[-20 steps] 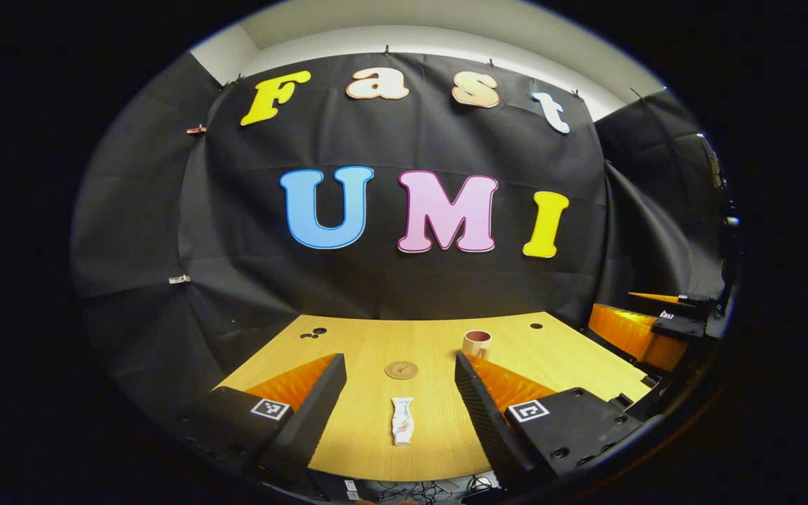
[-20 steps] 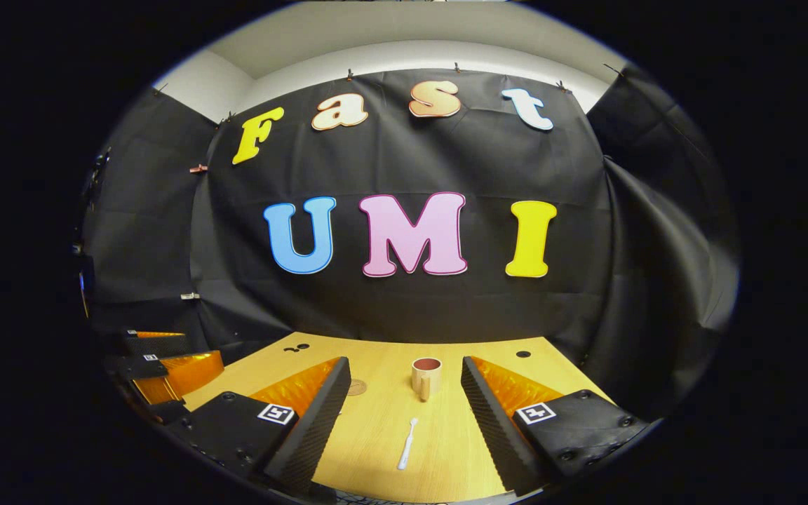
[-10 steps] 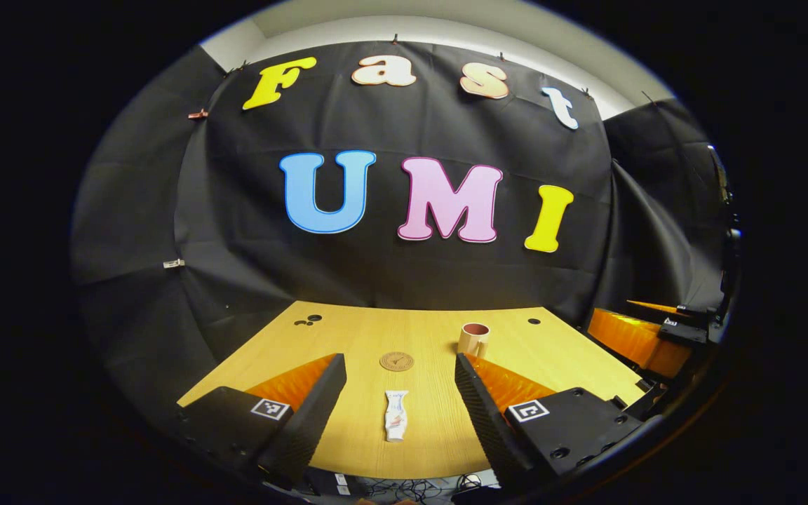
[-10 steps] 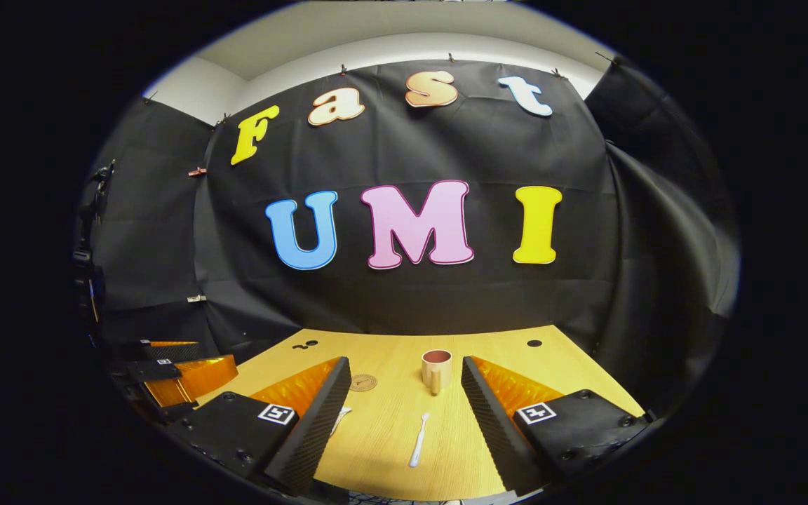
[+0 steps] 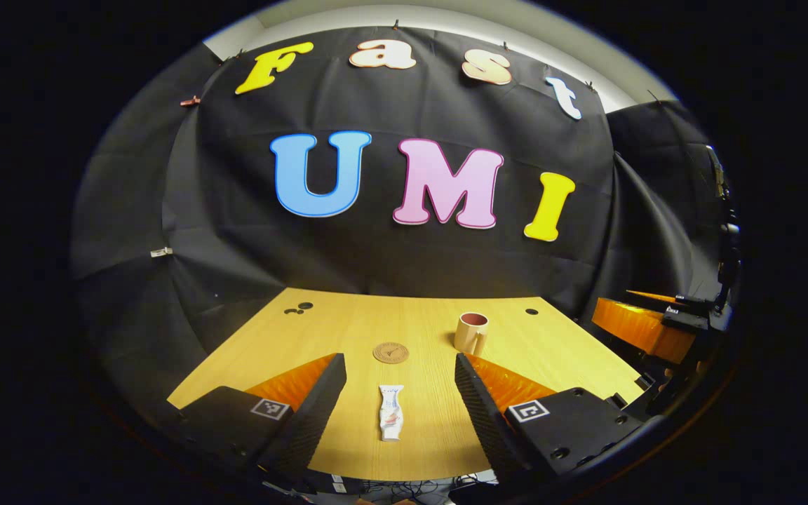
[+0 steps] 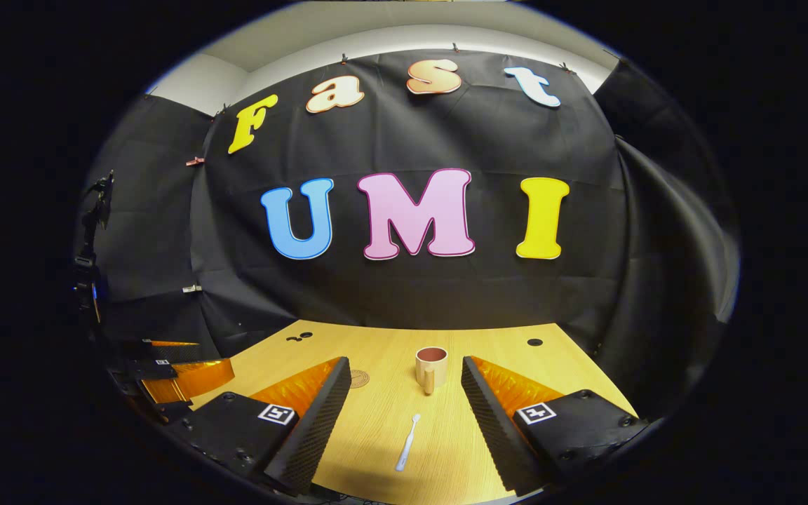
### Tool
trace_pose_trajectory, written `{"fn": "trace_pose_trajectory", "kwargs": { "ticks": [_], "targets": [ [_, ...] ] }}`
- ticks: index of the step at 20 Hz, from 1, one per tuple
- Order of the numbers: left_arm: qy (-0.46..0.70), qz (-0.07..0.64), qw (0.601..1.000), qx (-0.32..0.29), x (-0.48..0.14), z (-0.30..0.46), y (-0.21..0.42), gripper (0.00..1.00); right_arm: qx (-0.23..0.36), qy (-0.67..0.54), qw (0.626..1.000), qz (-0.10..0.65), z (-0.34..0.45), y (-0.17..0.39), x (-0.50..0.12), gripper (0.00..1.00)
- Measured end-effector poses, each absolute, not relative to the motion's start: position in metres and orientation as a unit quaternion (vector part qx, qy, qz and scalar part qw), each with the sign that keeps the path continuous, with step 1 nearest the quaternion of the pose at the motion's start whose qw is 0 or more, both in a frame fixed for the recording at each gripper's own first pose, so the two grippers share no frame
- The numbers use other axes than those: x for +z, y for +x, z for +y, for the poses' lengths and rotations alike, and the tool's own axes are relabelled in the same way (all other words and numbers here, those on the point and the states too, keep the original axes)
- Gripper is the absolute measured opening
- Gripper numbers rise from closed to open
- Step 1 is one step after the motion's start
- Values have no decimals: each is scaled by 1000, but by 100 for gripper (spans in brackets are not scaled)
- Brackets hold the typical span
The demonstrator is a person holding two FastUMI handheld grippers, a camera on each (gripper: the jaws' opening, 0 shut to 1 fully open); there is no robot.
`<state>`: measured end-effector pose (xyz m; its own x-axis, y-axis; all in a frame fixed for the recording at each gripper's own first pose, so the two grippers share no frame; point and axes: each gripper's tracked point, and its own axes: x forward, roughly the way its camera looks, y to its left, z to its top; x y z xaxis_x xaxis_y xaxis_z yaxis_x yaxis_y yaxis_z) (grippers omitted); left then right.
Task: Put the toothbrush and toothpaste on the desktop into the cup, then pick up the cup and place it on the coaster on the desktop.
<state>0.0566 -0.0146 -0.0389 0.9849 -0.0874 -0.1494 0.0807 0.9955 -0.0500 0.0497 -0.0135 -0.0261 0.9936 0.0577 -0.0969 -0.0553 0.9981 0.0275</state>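
Listing by size, largest first: worktop (image 5: 348, 330), pale wood, carrying every task item, with small dark holes near its far corners. Left gripper (image 5: 393, 393), fingers wide apart and holding nothing, poised above the near edge with the toothpaste framed between them, which reads as lining up for a first pick. Right gripper (image 6: 404, 400), fingers likewise spread and empty, held over the near edge with the toothbrush between them and the cup straight ahead, seemingly aligned for the same purpose. Cup (image 5: 471, 332), upright, open mouth up, standing toward the far right part of the worktop, handle turned to the near side; nothing in it yet. Coaster (image 5: 391, 352), round, flat, near the middle of the worktop, left of the cup and apart from it, bare. Toothpaste (image 5: 390, 412), small tube lying flat close to the near edge, long axis pointing toward the coaster. Toothbrush (image 6: 407, 432), slim, lying flat near the near edge, on the near side of the cup.
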Motion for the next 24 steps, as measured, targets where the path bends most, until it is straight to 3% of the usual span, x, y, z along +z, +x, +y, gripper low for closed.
{"fn": "trace_pose_trajectory", "kwargs": {
  "ticks": [7,17,24],
  "targets": [
    [-10,137,990,-30,-80,-13,111,98,60,14,995,79,-19,101,-42,98],
    [-13,294,956,9,-188,9,182,98,88,37,985,145,-37,162,-85,100],
    [1,392,920,5,-251,8,220,98,76,53,979,180,-60,182,-115,99]
  ]
}}
